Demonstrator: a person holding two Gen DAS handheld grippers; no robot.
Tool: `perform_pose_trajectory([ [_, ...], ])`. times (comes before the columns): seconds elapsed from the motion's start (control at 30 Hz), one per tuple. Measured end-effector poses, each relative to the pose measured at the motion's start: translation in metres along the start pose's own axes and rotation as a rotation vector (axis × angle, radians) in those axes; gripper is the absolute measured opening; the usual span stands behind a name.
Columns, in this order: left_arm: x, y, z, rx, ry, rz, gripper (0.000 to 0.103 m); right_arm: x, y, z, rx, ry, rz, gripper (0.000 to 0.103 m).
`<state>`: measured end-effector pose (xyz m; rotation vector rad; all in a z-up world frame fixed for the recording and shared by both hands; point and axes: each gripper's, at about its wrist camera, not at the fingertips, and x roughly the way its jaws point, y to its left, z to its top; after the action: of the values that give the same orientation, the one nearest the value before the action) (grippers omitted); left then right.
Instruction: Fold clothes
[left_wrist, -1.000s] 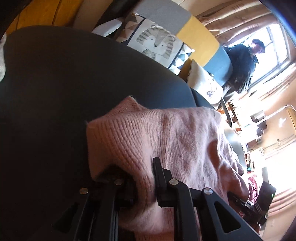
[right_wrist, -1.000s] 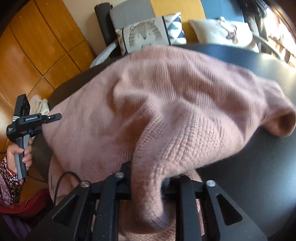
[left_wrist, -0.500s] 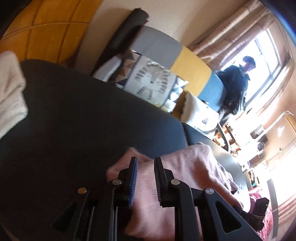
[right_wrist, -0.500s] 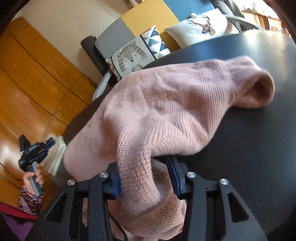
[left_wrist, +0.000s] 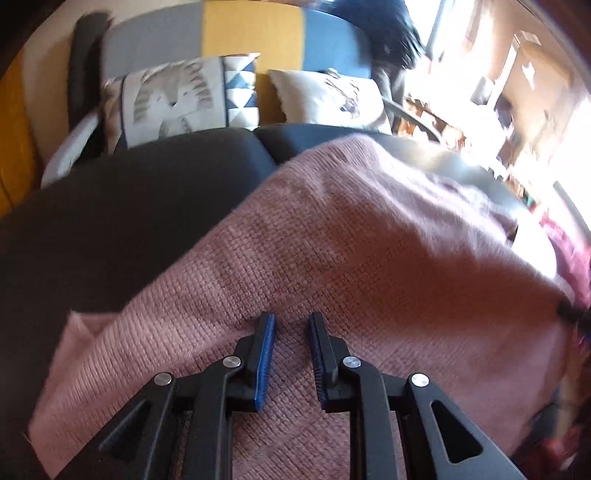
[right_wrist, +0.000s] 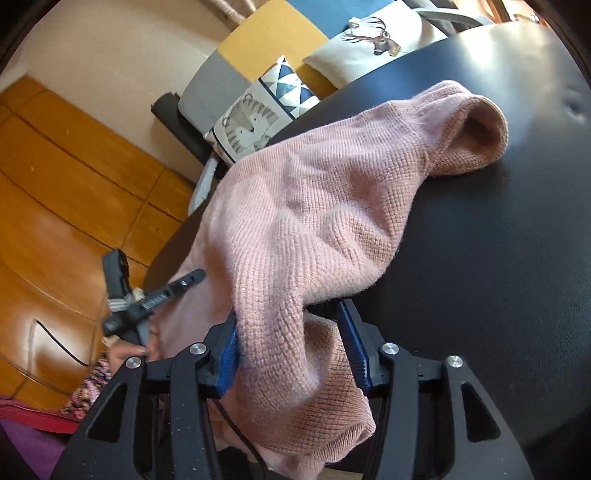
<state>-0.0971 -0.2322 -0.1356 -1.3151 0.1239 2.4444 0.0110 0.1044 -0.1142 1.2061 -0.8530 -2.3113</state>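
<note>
Fingers of both the left gripper (left_wrist: 291, 325) and right gripper (right_wrist: 291, 314) spread, unclamped, over the pink waffle-knit sweater (right_wrist: 332, 206) lying heaped on the black tabletop (right_wrist: 498, 240).

Sweater (right_wrist: 325, 206): pink knit. Table (right_wrist: 498, 258): black. Cushion (right_wrist: 255, 122): grey tiger print, blue triangles. Gripper pads (right_wrist: 229, 354): blue.
</note>
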Motion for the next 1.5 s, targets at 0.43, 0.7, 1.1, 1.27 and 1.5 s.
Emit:
perform_pose_trajectory([
  [0.43,0.001,0.025,-0.003,-0.061,-0.055,-0.09,0.022,-0.021,-0.099,0.064,0.185,-0.204,-0.421,0.029],
  [0.7,-0.001,0.023,-0.012,-0.05,-0.099,-0.09,0.022,0.008,-0.105,0.09,0.224,-0.26,-0.335,0.031],
  [1.1,-0.005,0.028,-0.017,-0.086,-0.12,-0.111,0.022,-0.061,-0.021,0.152,-0.124,-0.424,-0.604,0.007],
  [1.27,-0.005,0.021,-0.018,-0.072,-0.126,-0.078,0.022,-0.055,0.02,0.146,-0.294,-0.423,-0.596,0.007],
  [1.5,-0.007,0.016,-0.021,-0.05,-0.137,-0.059,0.022,-0.005,0.025,0.104,-0.283,-0.28,-0.424,0.01],
])
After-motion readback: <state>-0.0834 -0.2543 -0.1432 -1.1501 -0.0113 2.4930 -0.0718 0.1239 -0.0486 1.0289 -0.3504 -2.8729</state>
